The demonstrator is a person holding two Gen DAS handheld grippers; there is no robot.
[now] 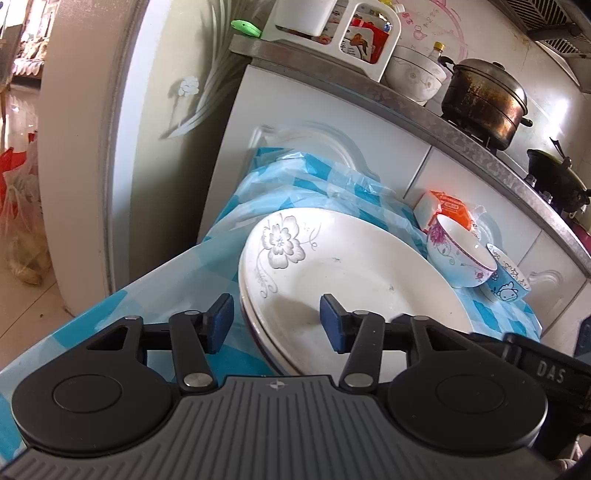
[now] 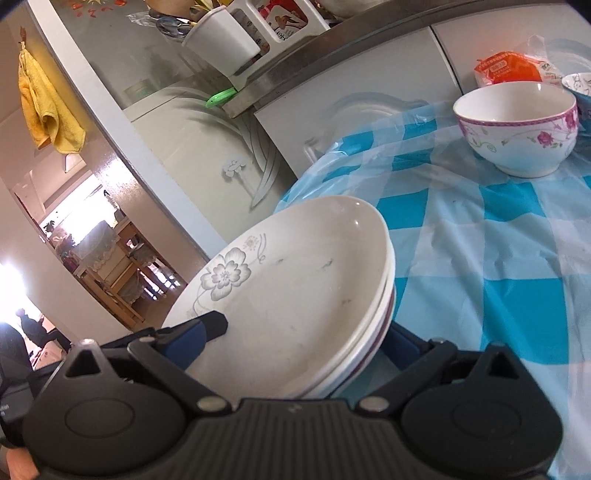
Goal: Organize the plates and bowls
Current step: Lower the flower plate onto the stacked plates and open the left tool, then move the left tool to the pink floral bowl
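Observation:
A stack of white plates [image 1: 351, 266], the top one printed with a grey flower, lies at the near left of the table with the blue checked cloth [image 1: 177, 280]. My left gripper [image 1: 277, 321] is open and straddles the stack's near rim, with neither blue pad pressing on it. In the right wrist view the stack of plates [image 2: 295, 266] sits tilted between the fingers of my right gripper [image 2: 299, 338], one pad on the top plate and the other under the lowest one. A white bowl with pink flowers [image 1: 458, 258] [image 2: 517, 125] and a small blue bowl [image 1: 506, 280] [image 2: 581, 92] stand further back.
An orange packet [image 1: 447, 210] [image 2: 509, 68] lies behind the bowls against white cabinet doors [image 1: 332, 147]. On the counter above stand a large pot [image 1: 484, 99], a dark wok [image 1: 554, 177] and white containers [image 1: 354, 33]. A fridge [image 1: 110, 147] stands at the left.

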